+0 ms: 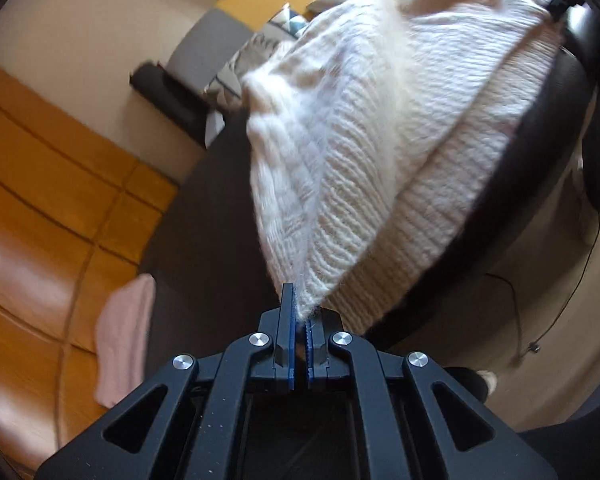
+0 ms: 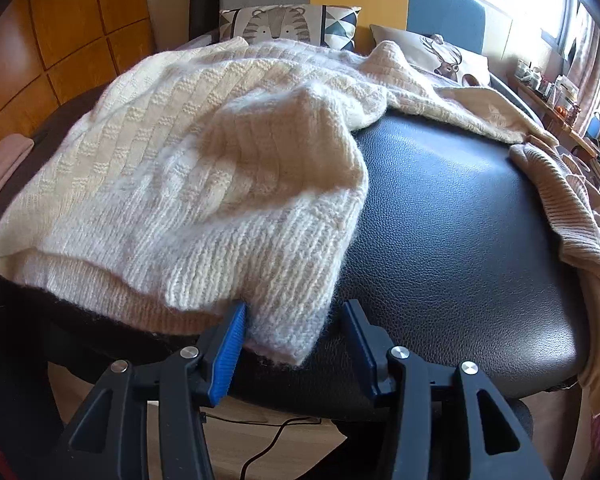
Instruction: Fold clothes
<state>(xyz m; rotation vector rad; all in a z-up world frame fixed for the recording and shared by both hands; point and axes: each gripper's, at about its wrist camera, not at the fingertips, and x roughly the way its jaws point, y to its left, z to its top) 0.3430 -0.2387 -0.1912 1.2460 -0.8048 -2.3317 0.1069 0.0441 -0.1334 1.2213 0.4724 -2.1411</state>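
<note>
- Sweater (image 2: pixel 204 168): cream knit, lies part-folded on the black leather seat (image 2: pixel 460 220), its bulk on the seat's left half.
- Left gripper (image 1: pixel 301 316): pressed together, pinching a lifted corner of the knit; cloth runs up and away from its tips.
- Right gripper (image 2: pixel 296 332): spread wide, hem corner lying between the pads, not pinched.
- We judge the right one must close here; the hem runs leftward from it.

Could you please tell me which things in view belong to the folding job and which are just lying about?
Job: white sweater, left gripper shut on its edge, right gripper open at its corner.
Lying about: tiger cushion, deer cushion, beige sweater, pink cloth.
</note>
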